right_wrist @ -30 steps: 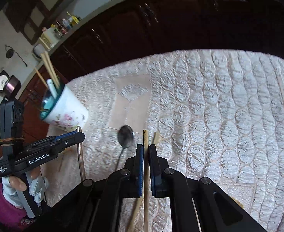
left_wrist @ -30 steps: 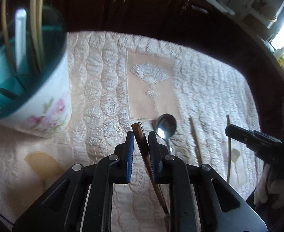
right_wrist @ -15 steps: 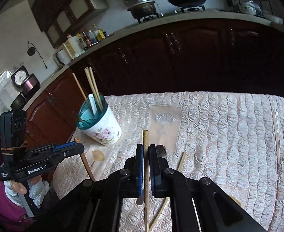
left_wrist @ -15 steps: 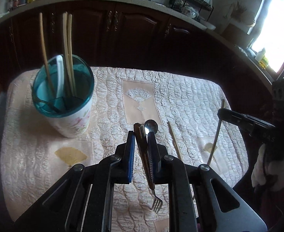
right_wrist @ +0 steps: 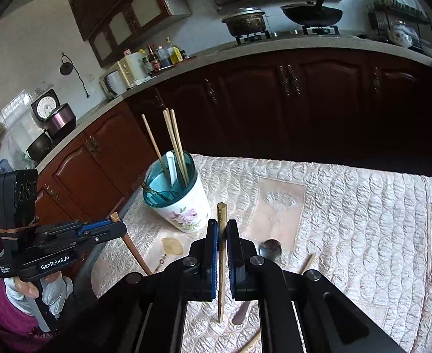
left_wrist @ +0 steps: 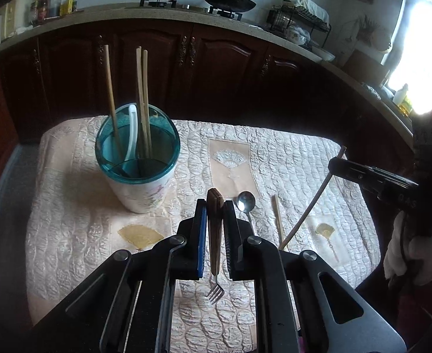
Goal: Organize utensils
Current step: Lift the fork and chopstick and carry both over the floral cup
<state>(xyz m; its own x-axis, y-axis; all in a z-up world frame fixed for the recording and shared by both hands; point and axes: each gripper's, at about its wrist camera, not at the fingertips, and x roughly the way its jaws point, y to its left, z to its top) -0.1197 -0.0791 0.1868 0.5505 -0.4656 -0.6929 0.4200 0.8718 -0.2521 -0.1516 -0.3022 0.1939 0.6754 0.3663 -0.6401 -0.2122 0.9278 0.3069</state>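
Both claws have risen off the quilt: my left claw clamps the fork, tines down; my right claw pinches a chopstick upright. Far left stands the cup, nearer my left claw.

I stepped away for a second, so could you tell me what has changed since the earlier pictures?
Both grippers rose off the table. The left gripper lifted the fork, now hanging tines down; the right gripper lifted a chopstick. Neither let go. The cup, the spoon and another chopstick kept their places.
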